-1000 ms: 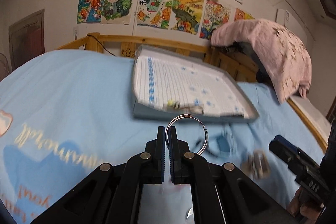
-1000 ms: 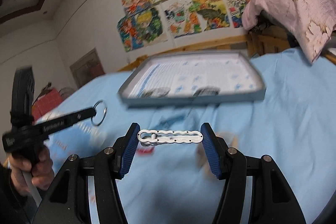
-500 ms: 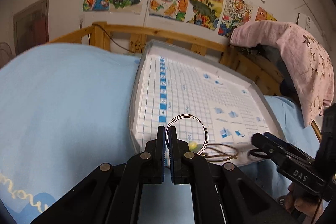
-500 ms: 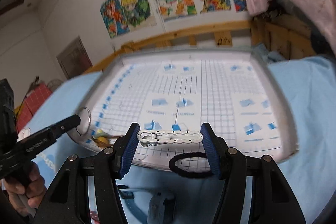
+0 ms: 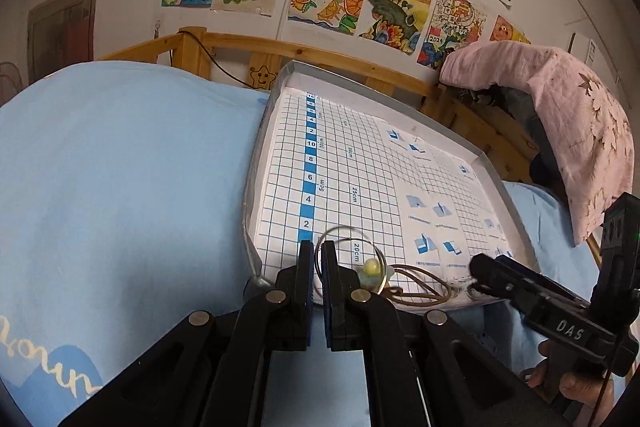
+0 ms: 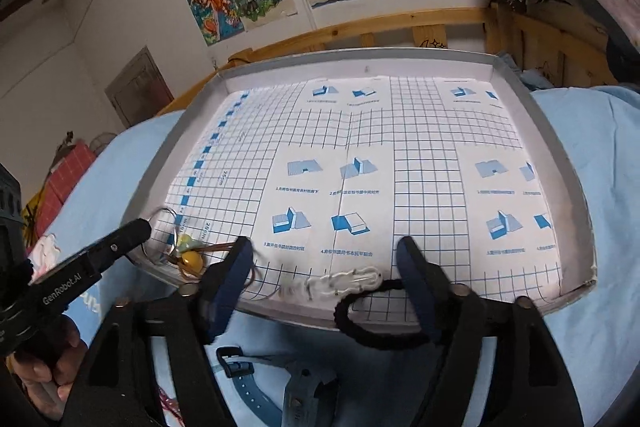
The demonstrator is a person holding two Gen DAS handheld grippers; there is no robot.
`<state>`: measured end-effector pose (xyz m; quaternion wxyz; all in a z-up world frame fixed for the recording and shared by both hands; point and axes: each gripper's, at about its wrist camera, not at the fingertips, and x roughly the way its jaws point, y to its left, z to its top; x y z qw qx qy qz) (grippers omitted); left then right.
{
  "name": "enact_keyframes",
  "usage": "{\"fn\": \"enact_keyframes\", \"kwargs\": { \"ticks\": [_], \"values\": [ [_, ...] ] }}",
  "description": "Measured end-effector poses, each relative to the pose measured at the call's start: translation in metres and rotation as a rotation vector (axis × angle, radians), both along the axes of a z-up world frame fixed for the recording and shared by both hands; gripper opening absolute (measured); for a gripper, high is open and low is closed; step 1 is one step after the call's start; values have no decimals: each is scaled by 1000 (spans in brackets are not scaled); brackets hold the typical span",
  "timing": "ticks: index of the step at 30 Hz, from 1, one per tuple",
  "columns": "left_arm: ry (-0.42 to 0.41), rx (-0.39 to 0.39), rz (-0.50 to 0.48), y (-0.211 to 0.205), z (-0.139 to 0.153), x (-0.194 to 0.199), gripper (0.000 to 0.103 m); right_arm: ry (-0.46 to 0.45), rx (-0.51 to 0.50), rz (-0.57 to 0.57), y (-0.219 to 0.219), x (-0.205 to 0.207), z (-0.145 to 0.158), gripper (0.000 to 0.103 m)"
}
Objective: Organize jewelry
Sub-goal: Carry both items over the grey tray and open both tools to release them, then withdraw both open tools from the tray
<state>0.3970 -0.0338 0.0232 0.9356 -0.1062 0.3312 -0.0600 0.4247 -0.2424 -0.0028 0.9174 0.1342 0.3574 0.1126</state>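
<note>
From the left wrist camera, the left gripper (image 5: 315,259) is clenched on one thin silver ring (image 5: 349,259), and its fingers hide the ring's near edge. The ring hangs over the near corner of the one grey tray (image 5: 456,135), which sits on the blue bed sheet (image 5: 120,167). Behind the ring lies one brown cord with beads (image 5: 416,287); the beads are partly hidden, so I cannot count them. The right gripper (image 5: 480,269) pokes in from the right, its tip blurred. From the right wrist camera, the right gripper (image 6: 326,263) has its jaws opening, and one white clip (image 6: 340,281) lies blurred between them on the tray's near edge (image 6: 552,131), with no pad pressing it. One black hair tie (image 6: 380,323) hangs over that edge, partly behind a finger. Below, one blue strap (image 6: 248,383) lies on the sheet, cut off by the gripper. The left gripper (image 6: 140,227) holds the ring (image 6: 168,227) at the left, where it looks faint.
</note>
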Motion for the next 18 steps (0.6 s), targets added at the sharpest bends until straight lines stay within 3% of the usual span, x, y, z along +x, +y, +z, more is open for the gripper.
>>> {"fn": "enact_keyframes", "kwargs": {
  "ticks": [5,15,16,18],
  "values": [
    [-2,-4,-10,-2,7,-11,4,-32,34,-27,-16,-19,11,77],
    [-77,12,-64,-3,44,-68,4,-202,9,-63,-37,-98,59,87],
    [-87,10,-69,-2,49,-75,6,-217,3,-65,-39,-106,63,88],
    [-106,7,-74,1,56,-89,21,-246,-9,-66,-42,-121,73,88]
  ]
}}
